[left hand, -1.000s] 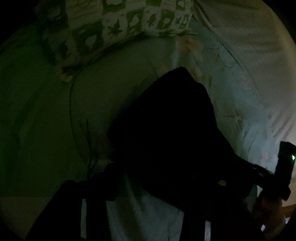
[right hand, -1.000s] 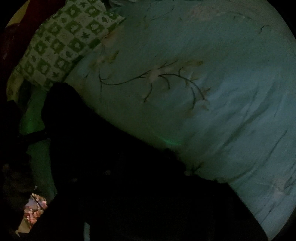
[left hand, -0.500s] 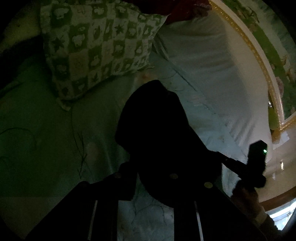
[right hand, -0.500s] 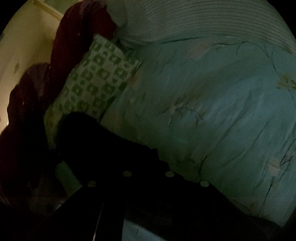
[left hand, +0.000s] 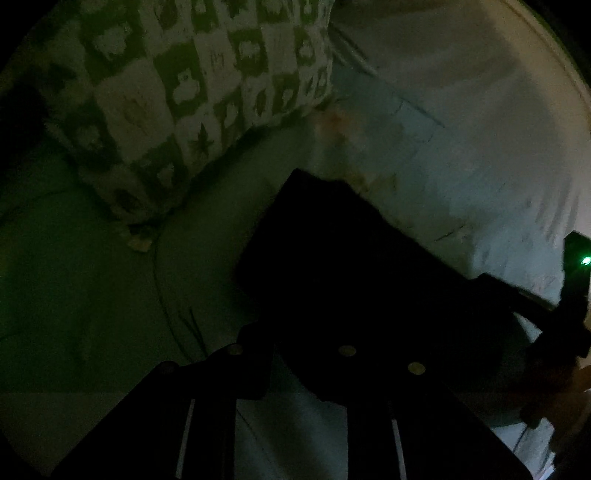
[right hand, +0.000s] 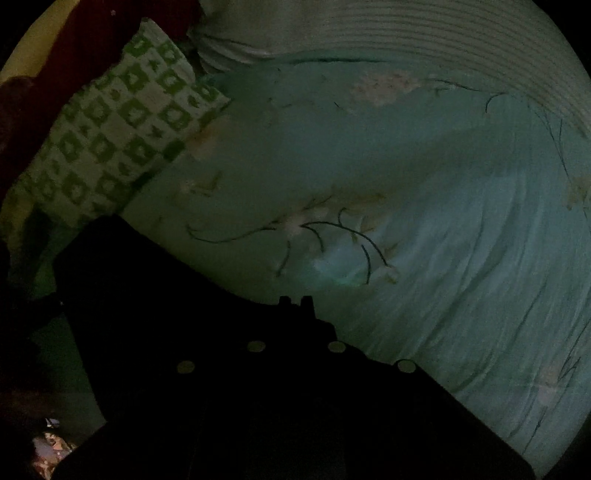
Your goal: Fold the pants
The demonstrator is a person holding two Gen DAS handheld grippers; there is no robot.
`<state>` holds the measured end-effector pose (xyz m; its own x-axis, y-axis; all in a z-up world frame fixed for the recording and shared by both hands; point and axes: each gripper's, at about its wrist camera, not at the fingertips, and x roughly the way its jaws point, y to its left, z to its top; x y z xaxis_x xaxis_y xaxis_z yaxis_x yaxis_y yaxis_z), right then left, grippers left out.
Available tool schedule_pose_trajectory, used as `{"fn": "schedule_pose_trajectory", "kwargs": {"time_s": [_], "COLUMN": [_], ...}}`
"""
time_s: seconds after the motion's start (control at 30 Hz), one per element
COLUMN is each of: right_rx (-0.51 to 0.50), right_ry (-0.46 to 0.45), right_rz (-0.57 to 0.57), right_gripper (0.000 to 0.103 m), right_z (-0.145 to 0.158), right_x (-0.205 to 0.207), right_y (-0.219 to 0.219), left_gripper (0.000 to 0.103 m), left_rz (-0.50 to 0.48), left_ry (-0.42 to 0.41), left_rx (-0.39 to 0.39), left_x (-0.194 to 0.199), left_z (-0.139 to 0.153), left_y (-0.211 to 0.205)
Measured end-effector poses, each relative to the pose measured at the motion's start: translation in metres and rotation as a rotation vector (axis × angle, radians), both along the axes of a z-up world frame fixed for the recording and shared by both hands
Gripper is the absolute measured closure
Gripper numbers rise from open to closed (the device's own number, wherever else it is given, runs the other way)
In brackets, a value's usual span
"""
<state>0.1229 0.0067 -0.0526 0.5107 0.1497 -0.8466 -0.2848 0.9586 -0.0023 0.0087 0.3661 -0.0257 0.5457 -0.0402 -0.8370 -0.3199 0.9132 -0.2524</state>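
The scene is very dark. The black pants [left hand: 354,266] hang as a folded dark shape over a pale green bedsheet [left hand: 92,277], reaching toward the pillow. They also show in the right wrist view [right hand: 147,295] at lower left. My left gripper [left hand: 303,354] has its jaws apart, with the right finger [left hand: 369,373] against the pants edge and the left finger [left hand: 251,362] over bare sheet. My right gripper [right hand: 295,306] has its tips close together at the pants edge. The right gripper body [left hand: 572,295] with a green light shows at the far right of the left wrist view.
A green and white checked pillow [left hand: 192,92] lies at the head of the bed, also in the right wrist view [right hand: 110,140]. A white ribbed blanket [right hand: 406,33] lies along the far side. The floral sheet [right hand: 406,221] spreads to the right.
Both cameras have dropped lower and nearer the bed. The pants have come down toward the sheet, their far end now close to the pillow corner.
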Motion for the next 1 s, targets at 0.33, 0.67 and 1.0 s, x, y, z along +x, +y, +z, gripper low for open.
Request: {"fn": "schedule_pose_trajectory", "kwargs": {"time_s": [0.33, 0.67, 1.0], "right_rx": [0.013, 0.139, 0.162], "right_ry": [-0.029, -0.112, -0.121], "right_rz": [-0.143, -0.33, -0.601], "right_gripper": [0.096, 0.062, 0.062], "right_z": [0.015, 0.072, 0.08], "right_x": [-0.009, -0.11, -0.209], "right_y": [-0.022, -0.113, -0.201], "left_gripper": [0.064, 0.048, 0.046], "left_rz": [-0.037, -0.017, -0.355], "left_ry": [0.037, -0.098, -0.091], "left_rx": [0.051, 0.12, 0.077], "left_x": [-0.009, -0.033, 0.005], "left_z": [-0.002, 0.075, 0.077], "left_y": [0.006, -0.01, -0.144]}}
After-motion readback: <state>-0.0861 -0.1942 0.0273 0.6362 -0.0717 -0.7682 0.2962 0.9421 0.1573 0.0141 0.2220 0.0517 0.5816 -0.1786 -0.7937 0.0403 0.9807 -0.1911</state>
